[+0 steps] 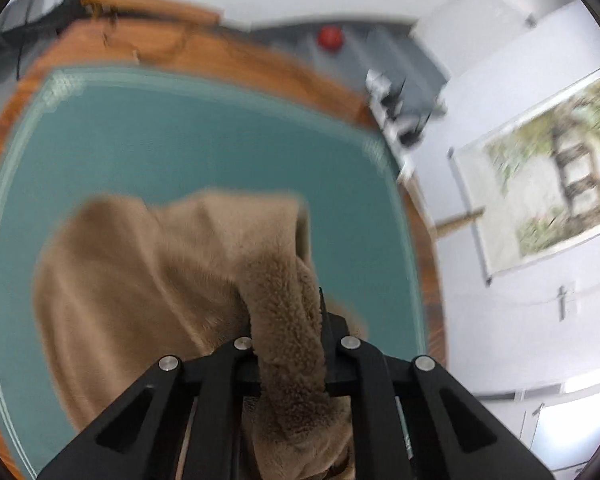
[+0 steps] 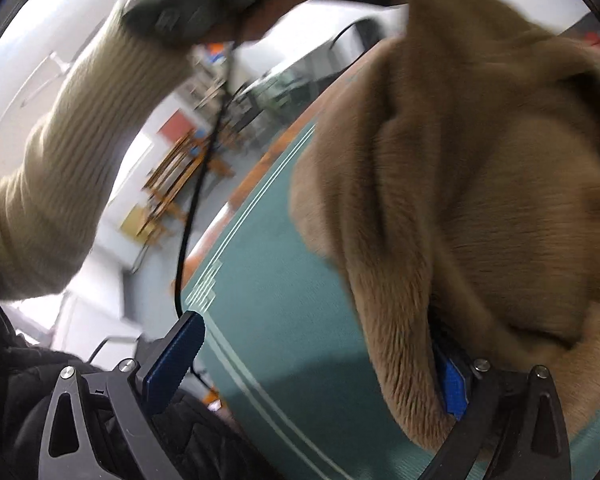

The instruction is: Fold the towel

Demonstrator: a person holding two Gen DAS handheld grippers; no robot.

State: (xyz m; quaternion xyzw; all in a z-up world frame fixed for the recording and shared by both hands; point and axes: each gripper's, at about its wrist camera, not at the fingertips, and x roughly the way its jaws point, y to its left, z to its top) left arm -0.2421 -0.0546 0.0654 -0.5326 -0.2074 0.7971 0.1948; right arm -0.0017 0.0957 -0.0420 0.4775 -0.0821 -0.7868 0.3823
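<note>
Over the teal mat (image 1: pixel 180 140), in the left wrist view, the left gripper (image 1: pixel 288 340) is clamped on a bunched fold of the tan towel (image 1: pixel 148 280) — the rest drapes down onto the mat. In the right wrist view, the right gripper (image 2: pixel 312 364) stands wide, its 2 fingers apart — the towel lies over 1 finger (image 2: pixel 454 384), and a cream sleeve (image 2: pixel 60 160) reaches across above.
</note>
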